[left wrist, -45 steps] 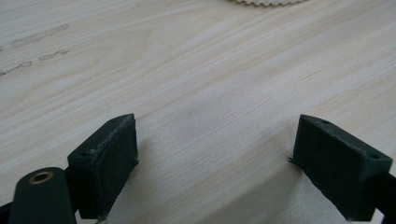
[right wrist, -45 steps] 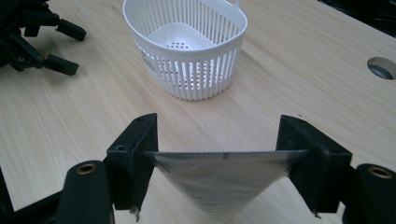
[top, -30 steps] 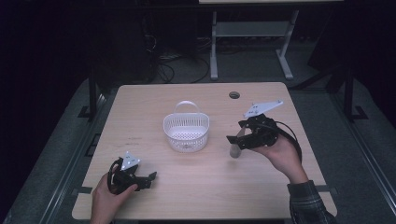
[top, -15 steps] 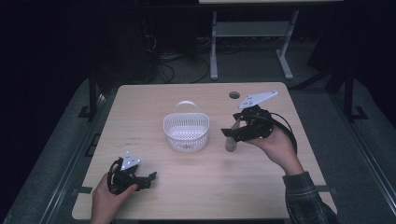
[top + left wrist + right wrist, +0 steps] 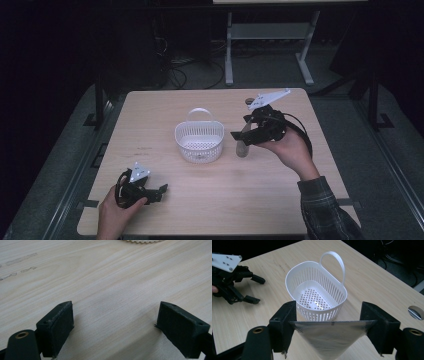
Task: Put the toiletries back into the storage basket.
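A: Item: grey translucent cone-shaped film pouch [image 5: 329, 338], clamped at its top edge by the right gripper [image 5: 248, 136], beside the white slotted plastic basket [image 5: 317, 297]. Probably light, soft, crushable.

B: Hold the rim. Left gripper [image 5: 115, 327]: jaws open, empty, on the pale wooden table [image 5: 210, 195].

bare table [image 5: 210, 195] between the grippers, white basket [image 5: 199, 142] mid-table the one obstacle, open top

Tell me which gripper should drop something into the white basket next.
Right. The right gripper already holds a grey, cone-shaped object between its jaws, just beside the white basket. The left gripper rests open and empty near the table's front edge, farther from the basket.
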{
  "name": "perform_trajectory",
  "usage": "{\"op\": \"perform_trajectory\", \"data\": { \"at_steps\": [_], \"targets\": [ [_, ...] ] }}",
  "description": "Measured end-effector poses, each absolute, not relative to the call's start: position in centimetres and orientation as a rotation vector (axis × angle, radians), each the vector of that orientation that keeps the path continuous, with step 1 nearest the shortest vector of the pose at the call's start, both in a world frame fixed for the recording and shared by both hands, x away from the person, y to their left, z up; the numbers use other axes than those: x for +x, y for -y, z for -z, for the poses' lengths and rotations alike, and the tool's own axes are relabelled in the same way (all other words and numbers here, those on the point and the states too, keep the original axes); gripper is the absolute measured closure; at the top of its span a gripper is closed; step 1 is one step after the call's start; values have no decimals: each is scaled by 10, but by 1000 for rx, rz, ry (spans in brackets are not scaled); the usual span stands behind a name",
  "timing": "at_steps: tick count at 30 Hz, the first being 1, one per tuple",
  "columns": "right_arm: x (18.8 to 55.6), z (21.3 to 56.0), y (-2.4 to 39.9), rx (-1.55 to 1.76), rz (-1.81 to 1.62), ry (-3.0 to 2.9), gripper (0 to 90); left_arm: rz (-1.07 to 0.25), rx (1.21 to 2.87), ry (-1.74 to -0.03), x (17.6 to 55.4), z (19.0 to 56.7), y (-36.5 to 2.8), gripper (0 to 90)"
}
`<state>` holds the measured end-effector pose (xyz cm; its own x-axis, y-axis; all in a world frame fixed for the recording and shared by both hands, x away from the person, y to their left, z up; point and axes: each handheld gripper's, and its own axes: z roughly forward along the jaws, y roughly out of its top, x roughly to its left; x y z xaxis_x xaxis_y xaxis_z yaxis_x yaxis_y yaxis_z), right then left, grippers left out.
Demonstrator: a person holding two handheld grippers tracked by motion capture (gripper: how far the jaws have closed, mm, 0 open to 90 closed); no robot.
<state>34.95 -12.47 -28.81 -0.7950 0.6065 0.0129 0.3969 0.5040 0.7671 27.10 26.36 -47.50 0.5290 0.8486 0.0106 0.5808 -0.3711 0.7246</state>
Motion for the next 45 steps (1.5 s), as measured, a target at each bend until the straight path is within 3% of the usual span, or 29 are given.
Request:
{"op": "perform_trajectory", "data": {
  "at_steps": [45],
  "targets": [
    [379,256,77,762,-1229,-2490,299,-499,2098,-1145,271,475,-263,128]
  ]
}}
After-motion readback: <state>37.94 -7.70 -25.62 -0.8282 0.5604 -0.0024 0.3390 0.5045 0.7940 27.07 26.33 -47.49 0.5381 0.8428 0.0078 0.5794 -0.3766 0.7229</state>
